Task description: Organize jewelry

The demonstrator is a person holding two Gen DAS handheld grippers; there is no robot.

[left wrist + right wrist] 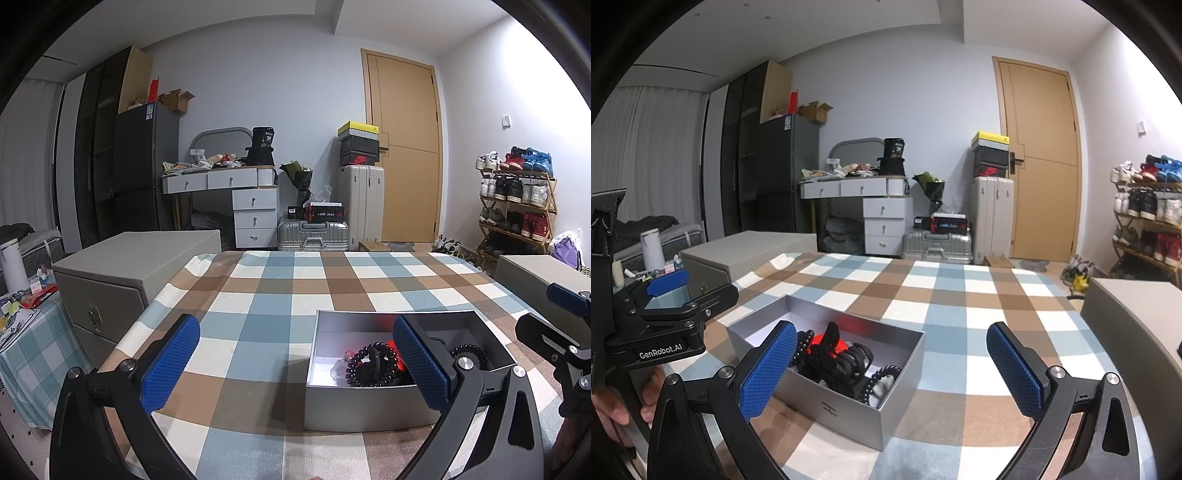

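Observation:
An open silver box (369, 406) stands on the checked tablecloth (280, 295). It holds black spiral hair ties (369, 365), black claw clips (842, 358) and something red (820, 341). My left gripper (295, 365) is open with nothing between its blue pads; its right finger reaches over the box's near right part. My right gripper (892, 371) is also open and holds nothing, its left pad (768, 369) in front of the box (842, 410). Each gripper shows at the edge of the other's view: the right gripper (543, 314) and the left gripper (690, 291), which a hand (613, 406) holds.
Grey storage boxes flank the table at the left (129, 266) and right (1126, 332). A low side table with a white bottle (13, 266) and clutter sits at far left. Behind are a white desk (255, 206), suitcases (314, 232), a door and a shoe rack (517, 206).

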